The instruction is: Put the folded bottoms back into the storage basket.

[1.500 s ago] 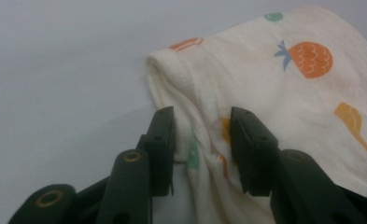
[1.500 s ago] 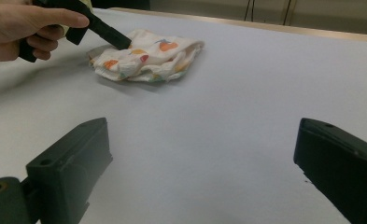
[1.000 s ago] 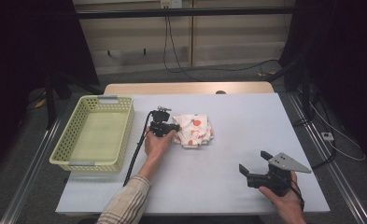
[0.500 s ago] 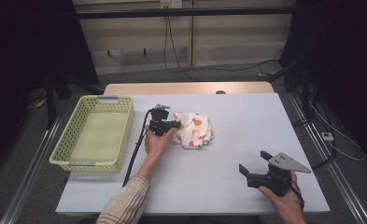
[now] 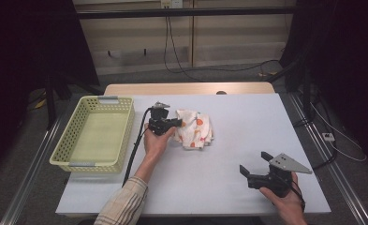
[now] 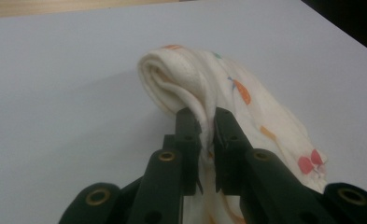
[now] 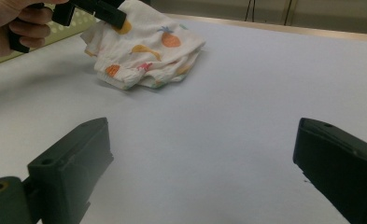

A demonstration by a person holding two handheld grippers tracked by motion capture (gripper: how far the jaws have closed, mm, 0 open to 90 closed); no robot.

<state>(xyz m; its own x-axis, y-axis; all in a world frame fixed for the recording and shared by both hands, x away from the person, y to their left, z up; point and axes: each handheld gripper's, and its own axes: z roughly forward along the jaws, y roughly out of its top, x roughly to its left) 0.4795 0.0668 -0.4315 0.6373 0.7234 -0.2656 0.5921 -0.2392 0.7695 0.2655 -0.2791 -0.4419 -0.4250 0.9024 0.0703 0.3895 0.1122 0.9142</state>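
A folded white cloth (image 5: 194, 128) printed with small orange and red fruit lies near the middle of the white table (image 5: 247, 117). My left gripper (image 5: 176, 123) is at its left edge, jaws shut on a fold of the cloth (image 6: 195, 93); the pinched edge is lifted a little. In the right gripper view the cloth (image 7: 148, 46) rests ahead at upper left with the left gripper (image 7: 99, 11) on it. My right gripper (image 5: 255, 165) hovers near the table's front right, jaws wide open with nothing between them (image 7: 200, 163).
A pale yellow mesh basket (image 5: 69, 140) stands on the left side of the table, beside the left hand. A black cable (image 5: 134, 145) trails from the left gripper toward the front edge. Dark stands and cables surround the table.
The left gripper has shifted slightly toward the left with the cloth's edge; the cloth looks a bit more bunched. The right gripper has not moved.
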